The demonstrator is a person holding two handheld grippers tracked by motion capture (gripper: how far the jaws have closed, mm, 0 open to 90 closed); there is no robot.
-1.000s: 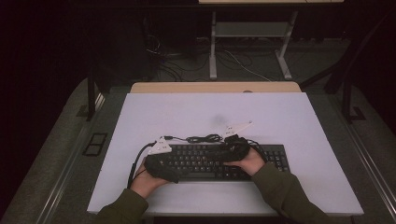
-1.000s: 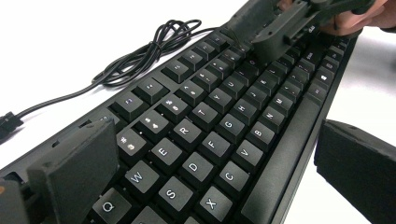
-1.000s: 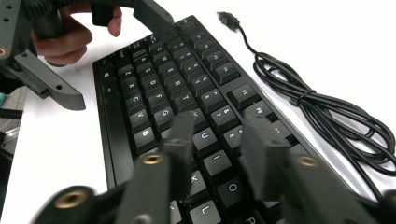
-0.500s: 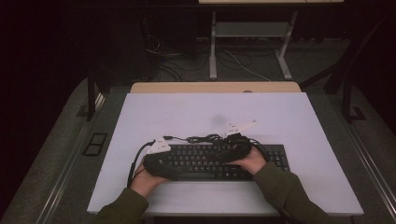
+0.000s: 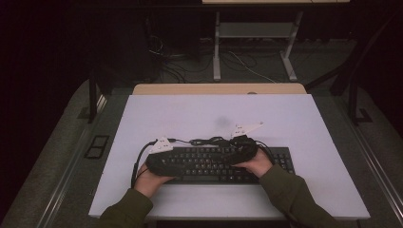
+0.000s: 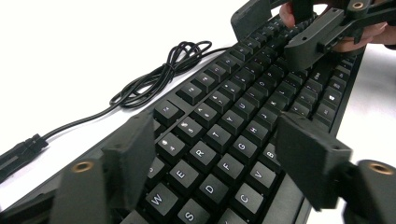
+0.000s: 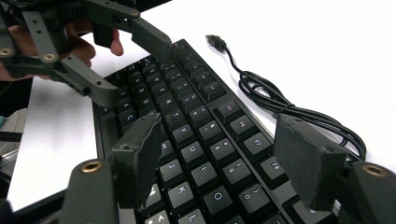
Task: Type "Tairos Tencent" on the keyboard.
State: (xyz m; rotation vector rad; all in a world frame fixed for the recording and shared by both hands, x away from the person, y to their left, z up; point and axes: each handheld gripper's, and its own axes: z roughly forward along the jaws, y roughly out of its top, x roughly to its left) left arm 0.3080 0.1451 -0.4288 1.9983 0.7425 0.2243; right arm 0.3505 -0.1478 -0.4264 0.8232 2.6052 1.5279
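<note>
A black keyboard (image 5: 209, 166) lies across the near middle of the white table, its keys facing up (image 6: 224, 121) (image 7: 196, 126). My left gripper (image 5: 183, 164) (image 6: 219, 154) hovers over the keyboard's left half. Its jaws stand apart above the letter keys and have just been closing, with nothing pinched between them. My right gripper (image 5: 233, 156) (image 7: 224, 158) points back at it from the right half. Its jaws have been opening and are likewise apart over the keys. Each shows in the other's view: right gripper (image 6: 280, 30), left gripper (image 7: 128, 65). The keyboard's cable (image 5: 209, 141) lies coiled behind it.
The cable loops (image 6: 159, 79) (image 7: 280, 102) end in a loose USB plug (image 7: 215, 41) on the bare white tabletop (image 5: 285, 118). A wooden strip (image 5: 218, 89) runs along the far edge. Beyond it stand a metal desk frame (image 5: 216, 52) and floor cables.
</note>
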